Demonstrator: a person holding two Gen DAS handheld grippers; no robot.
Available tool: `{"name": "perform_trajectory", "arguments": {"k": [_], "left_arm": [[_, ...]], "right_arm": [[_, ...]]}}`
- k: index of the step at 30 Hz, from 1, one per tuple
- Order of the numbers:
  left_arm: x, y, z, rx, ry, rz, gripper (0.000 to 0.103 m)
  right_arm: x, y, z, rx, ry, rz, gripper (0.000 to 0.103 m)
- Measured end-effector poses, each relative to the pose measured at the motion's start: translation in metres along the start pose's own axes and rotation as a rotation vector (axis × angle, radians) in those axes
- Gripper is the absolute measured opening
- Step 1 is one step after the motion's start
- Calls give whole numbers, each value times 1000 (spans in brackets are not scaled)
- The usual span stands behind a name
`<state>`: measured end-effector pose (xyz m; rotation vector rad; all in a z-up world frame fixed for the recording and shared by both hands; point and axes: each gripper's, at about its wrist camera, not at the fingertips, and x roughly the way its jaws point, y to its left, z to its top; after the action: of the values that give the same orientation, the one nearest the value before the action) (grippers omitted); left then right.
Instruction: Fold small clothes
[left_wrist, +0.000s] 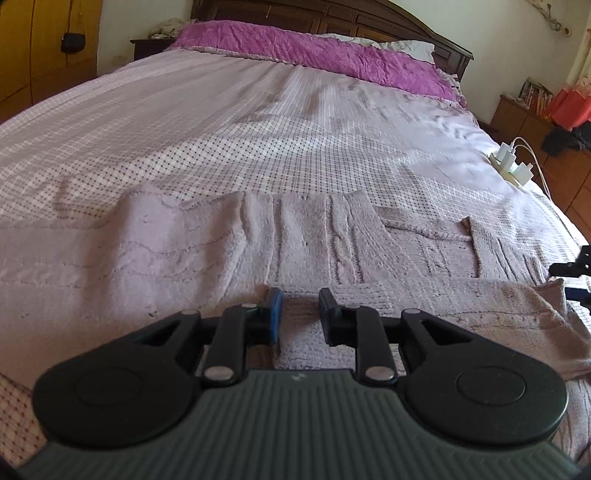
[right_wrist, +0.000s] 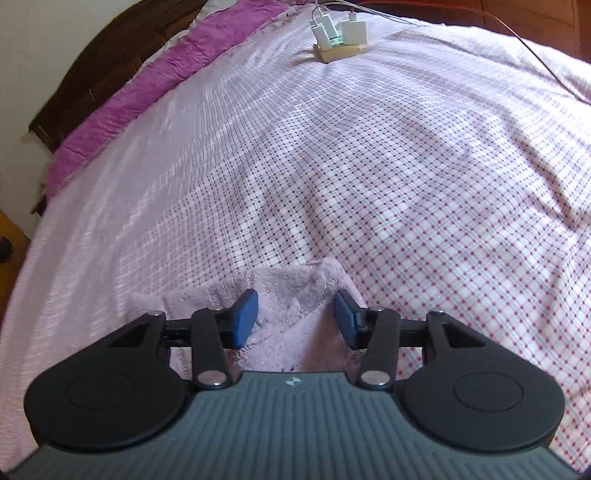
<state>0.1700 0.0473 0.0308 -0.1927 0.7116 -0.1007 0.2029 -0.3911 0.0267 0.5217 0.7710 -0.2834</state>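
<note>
The bed (left_wrist: 258, 122) fills both views, its checked sheet (right_wrist: 406, 184) spread flat and mostly bare. A purple blanket (left_wrist: 314, 48) lies along the headboard end, at twelve o'clock in the left wrist view. The task's thing, a pale fleecy garment (left_wrist: 221, 240), lies across the near part of the sheet, spanning nine to three o'clock in the left view, with a folded layer just ahead of the left gripper (left_wrist: 301, 314). In the right wrist view only a corner of it shows, bunched at six o'clock under the right gripper (right_wrist: 295, 317).

The left fingers stand slightly apart with no cloth visibly pinched between them. The right fingers are spread wider, with the garment's corner lying between them, seemingly unpinched.

A power strip (right_wrist: 340, 44) with white chargers sits on the sheet at twelve o'clock in the right view, at three o'clock in the left, its cables trailing off the bed edge.

The likely risk: fleece is thick and springy, so a released fold may spring back open. A wide sweep toward the strip could snag the cables. Closing low may also grab the sheet with the garment. Otherwise, open sheet beyond the garment gives ample room; the bed's right edge lies close to the strip.
</note>
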Motion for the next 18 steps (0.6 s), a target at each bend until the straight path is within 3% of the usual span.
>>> {"name": "perform_trajectory", "arguments": {"k": [1, 4, 7, 11, 12, 15, 18], "left_arm": [[0, 0, 0, 5, 0, 0, 24], [2, 1, 0, 6, 0, -4, 24], [5, 2, 1, 2, 3, -9, 24], [5, 0, 1, 17, -4, -52, 19], [4, -2, 1, 23, -10, -68, 6], [-3, -10, 1, 49, -59, -100, 6], [-2, -22, 3, 96, -86, -72, 6]], "right_arm": [[3, 1, -2, -12, -8, -17, 36], [8, -3, -6, -11, -37, -50, 10], [2, -10, -8, 7, -83, -36, 6], [-23, -15, -11, 3, -236, -65, 5], [-26, -16, -10, 0, -258, -70, 5], [-21, -22, -5, 6, -242, -75, 5], [-5, -25, -3, -16, -160, -62, 6]]}}
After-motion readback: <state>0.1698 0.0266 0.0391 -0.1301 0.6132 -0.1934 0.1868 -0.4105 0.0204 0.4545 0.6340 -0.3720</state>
